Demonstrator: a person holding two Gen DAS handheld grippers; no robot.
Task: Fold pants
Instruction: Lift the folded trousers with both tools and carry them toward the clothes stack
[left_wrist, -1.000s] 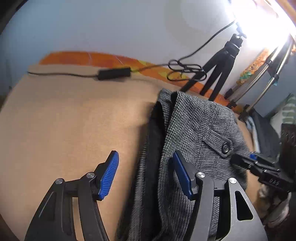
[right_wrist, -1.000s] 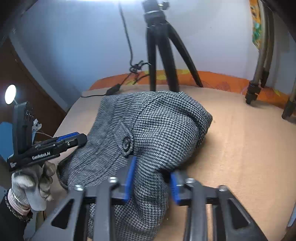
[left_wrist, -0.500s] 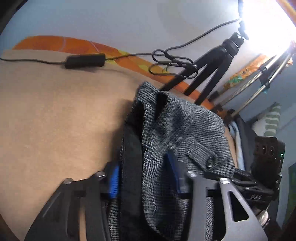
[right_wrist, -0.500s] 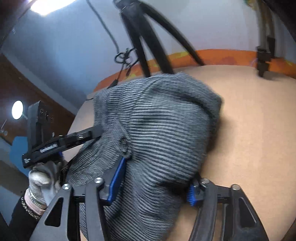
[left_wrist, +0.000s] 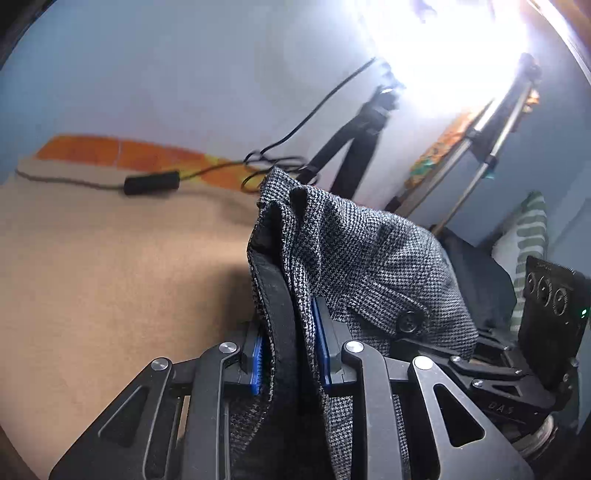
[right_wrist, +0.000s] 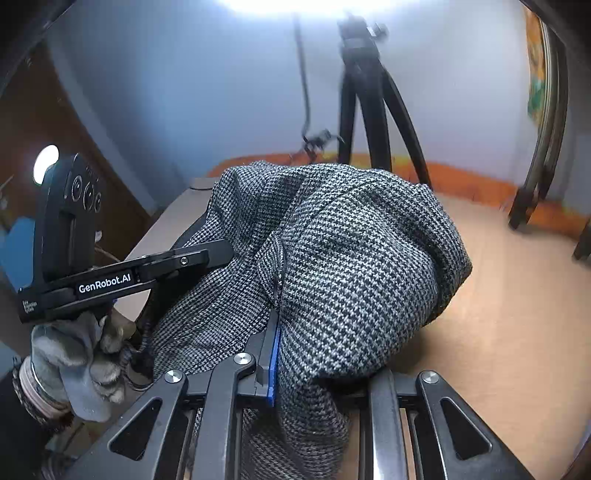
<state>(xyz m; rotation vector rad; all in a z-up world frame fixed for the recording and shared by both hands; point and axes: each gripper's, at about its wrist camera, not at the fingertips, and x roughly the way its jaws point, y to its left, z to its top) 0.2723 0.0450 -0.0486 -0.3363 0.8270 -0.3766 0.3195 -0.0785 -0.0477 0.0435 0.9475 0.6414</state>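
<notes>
Your left claw (left_wrist: 290, 363) and right claw (right_wrist: 314, 365) each clench bunched pants (right_wrist: 351, 258) above the counter (left_wrist: 110, 277), before the tripod (right_wrist: 369, 110).

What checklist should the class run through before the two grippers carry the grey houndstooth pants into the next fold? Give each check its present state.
1. Left gripper shut on the grey houndstooth pants, dark waistband lining between its blue-padded fingers: ok.
2. Right gripper shut on a thick bunch of the pants: ok, though one finger is hidden by cloth.
3. Cloth smooth and flat for folding: not ok, it is bunched and rounded.
4. Tan table surface free beside the pants: ok.
5. Black tripod and black cable with inline box apart from the cloth: cannot tell.
</notes>
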